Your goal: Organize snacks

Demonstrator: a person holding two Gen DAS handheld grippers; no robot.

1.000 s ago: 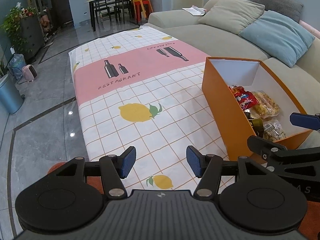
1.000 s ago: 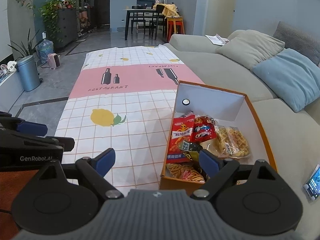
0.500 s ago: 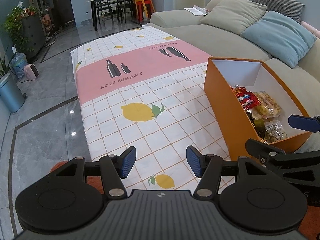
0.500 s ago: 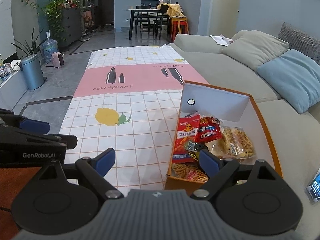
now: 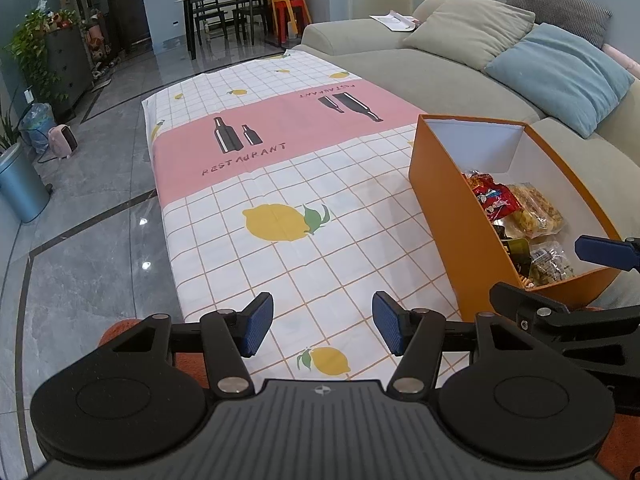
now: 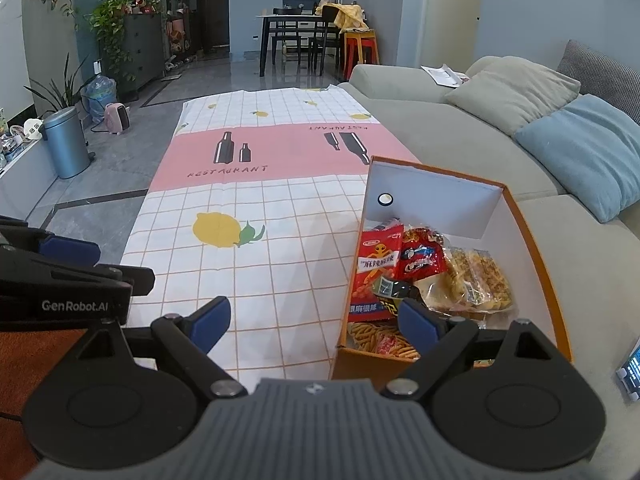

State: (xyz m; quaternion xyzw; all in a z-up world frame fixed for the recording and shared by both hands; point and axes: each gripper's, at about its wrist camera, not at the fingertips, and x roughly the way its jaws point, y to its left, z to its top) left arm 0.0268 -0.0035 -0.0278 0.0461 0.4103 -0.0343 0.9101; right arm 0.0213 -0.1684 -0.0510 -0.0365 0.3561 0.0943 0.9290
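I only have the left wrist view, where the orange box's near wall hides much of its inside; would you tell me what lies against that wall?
Observer: A tall red packet with an alien figure leans against that wall inside the orange box.
Operator: Thank you. Is there anything at the end of the box closest to us?
Observer: Yes, a packet of orange sticks lies flat there, below the red packet.
Operator: And is anything on the sofa past the box?
Observer: A phone with its screen lit lies on the sofa, just beyond the box's far side.
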